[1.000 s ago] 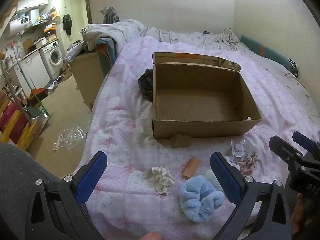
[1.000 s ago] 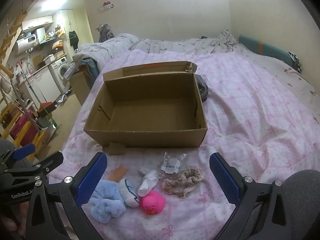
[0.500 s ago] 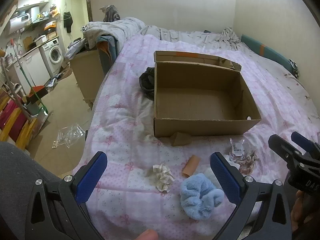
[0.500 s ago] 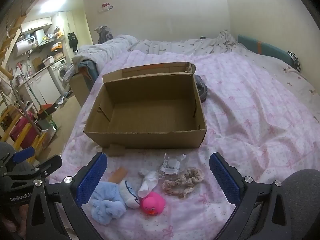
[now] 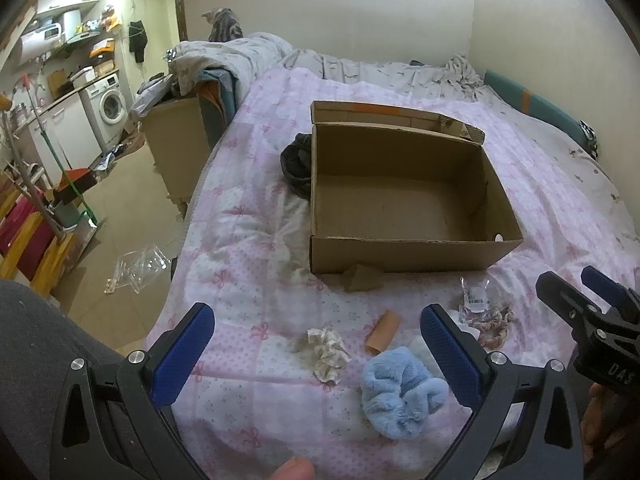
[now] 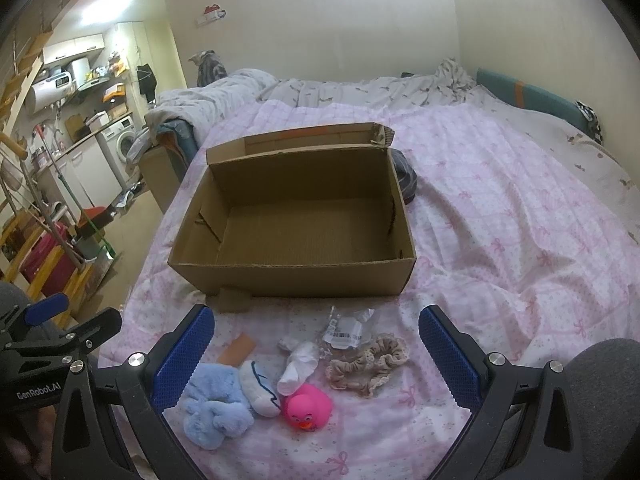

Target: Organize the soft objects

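An open, empty cardboard box sits on the pink bedspread. In front of it lie a fluffy blue scrunchie, a white sock, a white-and-blue sock, a pink rubber duck, a beige scrunchie, a crumpled cream cloth and a small tan tube. My left gripper is open and empty above the cream cloth. My right gripper is open and empty above the socks and duck.
A clear plastic wrapper with a label lies by the beige scrunchie. A dark garment lies beside the box. The bed's left edge drops to a cluttered floor. A torn cardboard flap lies at the box front.
Both grippers have drifted slightly; the box and objects sit a little differently in view. Both stay open and nothing has been picked up.
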The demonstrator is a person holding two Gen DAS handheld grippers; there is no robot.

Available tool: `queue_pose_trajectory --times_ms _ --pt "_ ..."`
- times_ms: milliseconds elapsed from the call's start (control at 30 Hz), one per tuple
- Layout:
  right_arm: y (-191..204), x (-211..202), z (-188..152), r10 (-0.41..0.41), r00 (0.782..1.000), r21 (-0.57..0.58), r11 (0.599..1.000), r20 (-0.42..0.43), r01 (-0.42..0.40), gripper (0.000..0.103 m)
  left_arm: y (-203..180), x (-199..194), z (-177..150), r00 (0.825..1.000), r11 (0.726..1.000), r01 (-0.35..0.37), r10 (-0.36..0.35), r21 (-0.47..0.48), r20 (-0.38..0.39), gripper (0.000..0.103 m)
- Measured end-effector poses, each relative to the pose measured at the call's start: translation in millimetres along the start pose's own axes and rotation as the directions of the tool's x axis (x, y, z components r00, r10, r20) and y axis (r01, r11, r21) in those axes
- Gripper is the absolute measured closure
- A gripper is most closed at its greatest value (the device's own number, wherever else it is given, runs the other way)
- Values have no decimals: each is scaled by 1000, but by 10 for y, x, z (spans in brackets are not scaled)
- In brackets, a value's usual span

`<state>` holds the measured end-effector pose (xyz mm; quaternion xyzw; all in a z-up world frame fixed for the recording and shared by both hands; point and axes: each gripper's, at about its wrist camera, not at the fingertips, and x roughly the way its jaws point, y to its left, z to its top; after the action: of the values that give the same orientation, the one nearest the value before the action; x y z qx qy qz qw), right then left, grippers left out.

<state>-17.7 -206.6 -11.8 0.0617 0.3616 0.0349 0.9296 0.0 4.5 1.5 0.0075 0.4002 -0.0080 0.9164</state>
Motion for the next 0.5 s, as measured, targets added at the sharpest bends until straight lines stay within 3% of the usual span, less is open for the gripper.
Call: queue_pose_trajectory --times_ms 500 --pt "5 -7 -5 2 1000 8 1000 2 -2 0 -5 -7 1 1000 1000 -2 2 10 5 0"
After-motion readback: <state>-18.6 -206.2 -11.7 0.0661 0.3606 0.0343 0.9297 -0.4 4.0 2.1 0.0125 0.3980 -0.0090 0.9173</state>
